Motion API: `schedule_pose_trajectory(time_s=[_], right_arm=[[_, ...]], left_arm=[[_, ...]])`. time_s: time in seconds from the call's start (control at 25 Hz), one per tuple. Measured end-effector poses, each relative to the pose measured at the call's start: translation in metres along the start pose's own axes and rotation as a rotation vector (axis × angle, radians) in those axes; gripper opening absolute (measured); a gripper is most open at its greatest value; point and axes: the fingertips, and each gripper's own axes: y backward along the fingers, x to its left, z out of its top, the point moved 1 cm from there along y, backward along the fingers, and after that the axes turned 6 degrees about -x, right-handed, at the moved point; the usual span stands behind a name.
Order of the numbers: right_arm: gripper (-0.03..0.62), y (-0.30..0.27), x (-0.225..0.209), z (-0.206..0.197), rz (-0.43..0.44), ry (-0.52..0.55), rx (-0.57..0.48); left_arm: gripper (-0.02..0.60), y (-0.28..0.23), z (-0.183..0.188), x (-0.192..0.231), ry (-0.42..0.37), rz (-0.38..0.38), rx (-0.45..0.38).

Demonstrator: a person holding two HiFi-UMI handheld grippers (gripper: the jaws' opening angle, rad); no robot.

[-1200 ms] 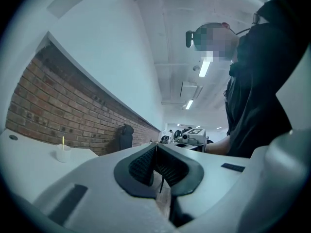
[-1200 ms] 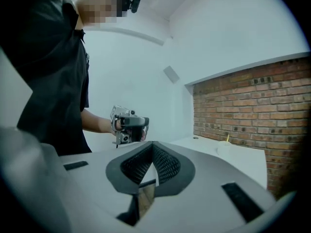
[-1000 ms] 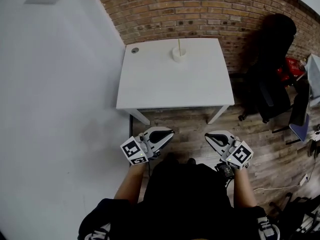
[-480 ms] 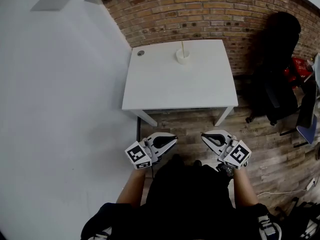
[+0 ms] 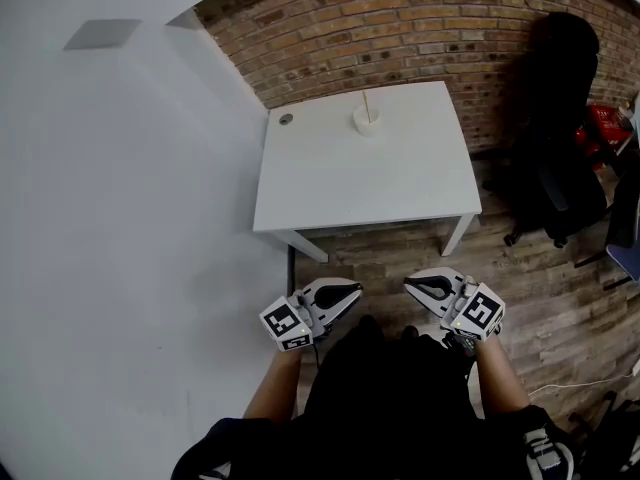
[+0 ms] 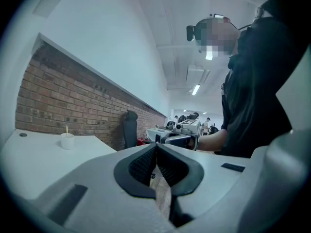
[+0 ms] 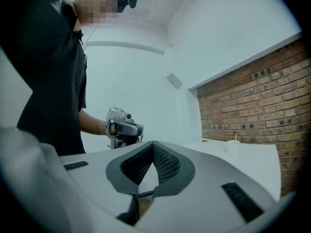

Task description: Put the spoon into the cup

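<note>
A small white cup (image 5: 366, 120) stands near the far edge of the white table (image 5: 370, 178), with a thin pale spoon handle (image 5: 367, 105) sticking up out of it. The cup also shows far off in the left gripper view (image 6: 67, 141) and the right gripper view (image 7: 233, 147). My left gripper (image 5: 345, 292) and right gripper (image 5: 418, 287) hang close to my body, over the floor and well short of the table. Both are shut with nothing between the jaws, tips pointing toward each other.
A brick wall (image 5: 420, 28) runs behind the table and a white wall (image 5: 130, 218) lies to its left. A black office chair (image 5: 560, 138) stands at the right. A small round grommet (image 5: 286, 119) sits in the table's far left corner. Wood floor (image 5: 400, 258) lies under the grippers.
The view has shifted back and slightly right, so the table sits a little farther from me. Both grippers stay shut near my body, drawn slightly lower in the frame.
</note>
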Motion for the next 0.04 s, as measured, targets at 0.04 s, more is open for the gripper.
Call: schedule_pose_trajectory(time_s=[0.04], right_arm=[[0.006,0.0016,0.0010,-0.0003,0.007,-0.001,-0.001]], left_arm=[[0.019,-0.0020,-0.0010,-0.0023,0.002,0.001,0.002]])
